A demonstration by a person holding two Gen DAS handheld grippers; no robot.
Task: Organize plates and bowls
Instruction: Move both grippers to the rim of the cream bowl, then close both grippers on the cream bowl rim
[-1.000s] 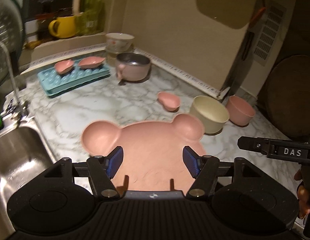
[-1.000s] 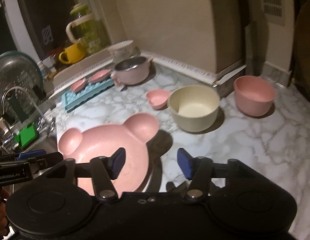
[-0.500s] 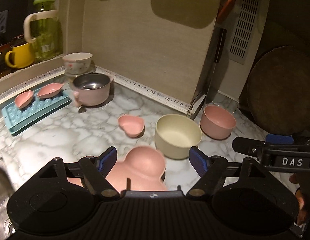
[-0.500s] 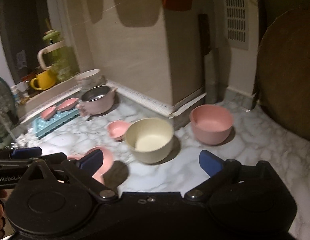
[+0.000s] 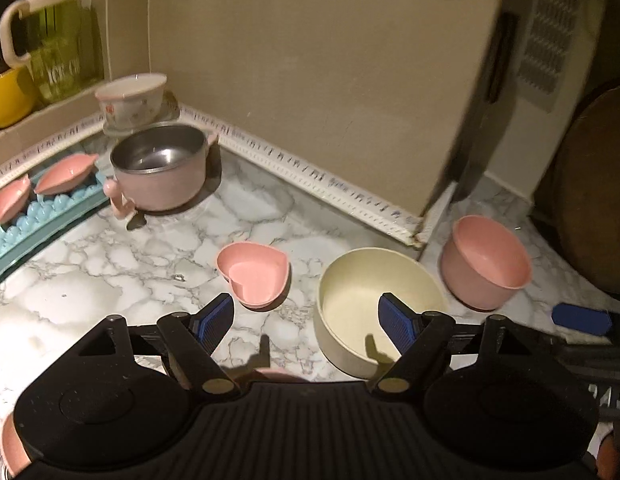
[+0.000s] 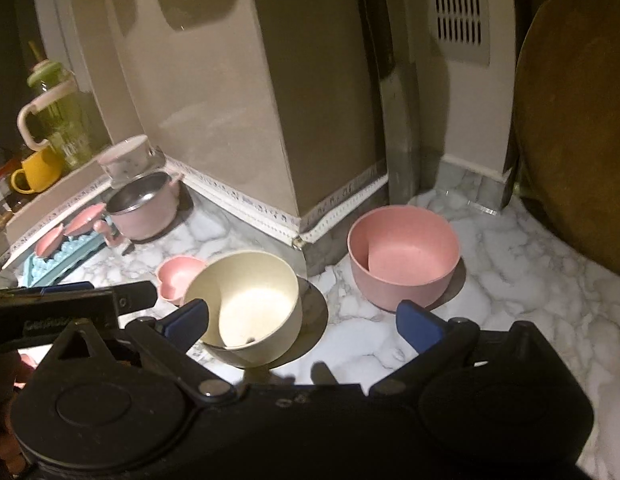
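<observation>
Both tongs, left (image 5: 306, 318) and right (image 6: 302, 320), are being held wide open, empty; the round cream plastic bowl (image 6: 246, 304) is seemingly being approached for gripping next.

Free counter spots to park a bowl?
Bare marble between the heart dish and the steel-lined pot, and right of the pink bowl toward the round board. Crowded where the cream bowl touches the heart dish.

Yellow mug (image 5: 6, 98), green pitcher (image 5: 54, 40), blue tray (image 5: 42, 216), marble counter (image 5: 110, 272)
</observation>
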